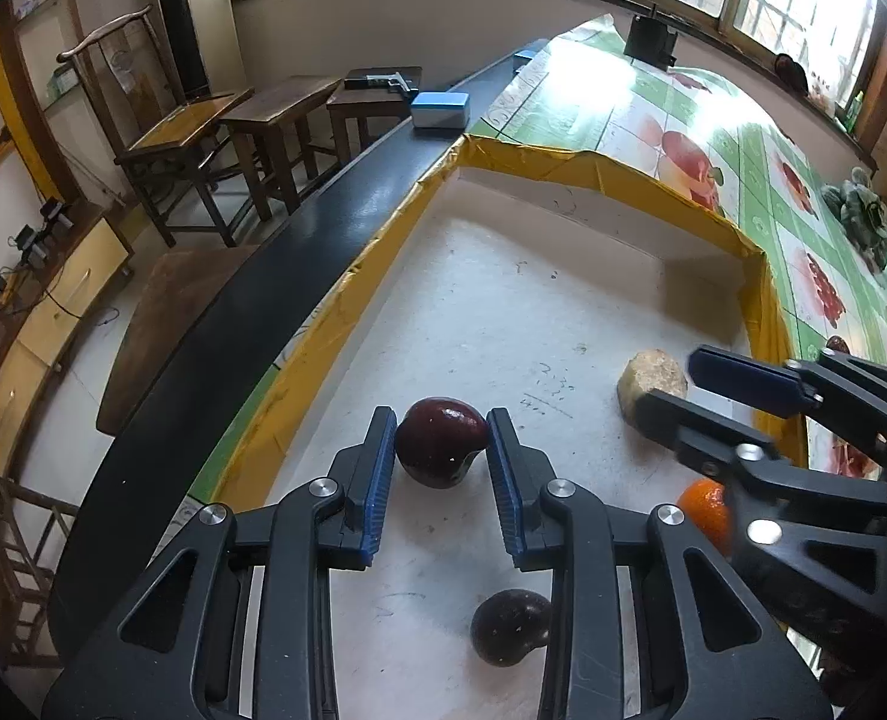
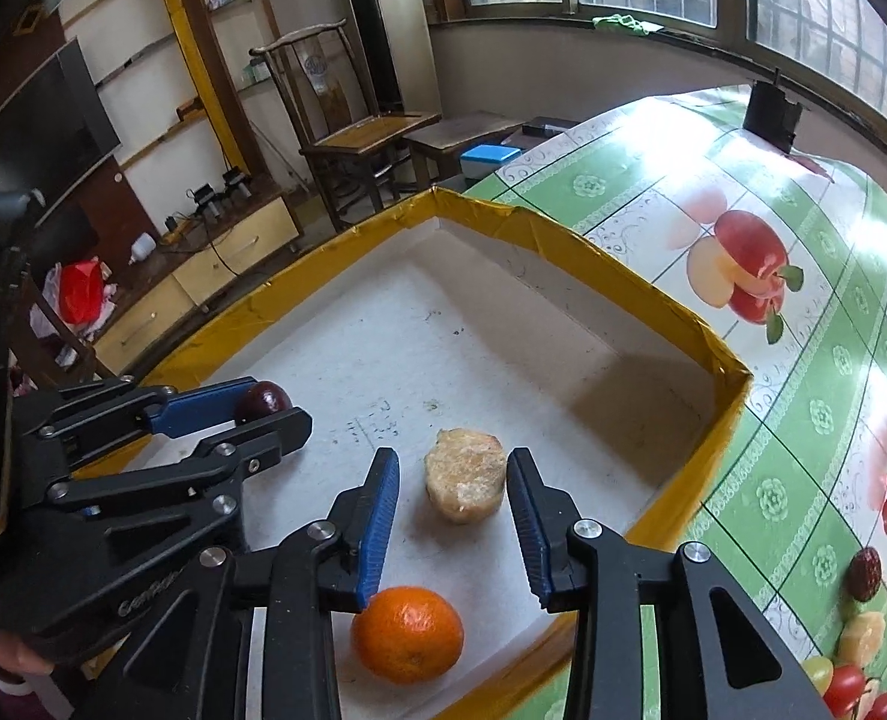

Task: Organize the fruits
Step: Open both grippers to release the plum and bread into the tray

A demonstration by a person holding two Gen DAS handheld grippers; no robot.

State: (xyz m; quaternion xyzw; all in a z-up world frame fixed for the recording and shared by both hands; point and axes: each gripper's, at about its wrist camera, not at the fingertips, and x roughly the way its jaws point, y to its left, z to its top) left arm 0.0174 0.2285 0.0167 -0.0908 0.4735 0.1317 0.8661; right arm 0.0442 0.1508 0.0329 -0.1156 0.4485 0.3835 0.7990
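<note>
A white tray with a yellow taped rim [image 1: 593, 156] [image 2: 563, 240] holds the fruit. My left gripper [image 1: 440, 420] [image 2: 278, 405] is shut on a dark red fruit [image 1: 440, 450] [image 2: 266, 399] that rests on the tray floor, both blue pads touching its sides. A second dark fruit [image 1: 509, 627] lies beneath that gripper's body. My right gripper [image 2: 452, 459] [image 1: 668, 390] stands open around a rough beige chunk [image 2: 464, 483] [image 1: 653, 384], with a gap at the left pad. An orange [image 2: 407, 633] [image 1: 707, 513] lies under the right gripper near the tray's front rim.
The tray sits on a green fruit-print tablecloth [image 2: 803, 360] [image 1: 743, 138]. A black device [image 1: 650, 39] stands at the table's far end, and a leafy green object [image 1: 863, 216] lies at the right. A blue box [image 1: 440, 108] rests on the dark ledge [image 1: 263, 276]. Wooden chair and stools stand beyond.
</note>
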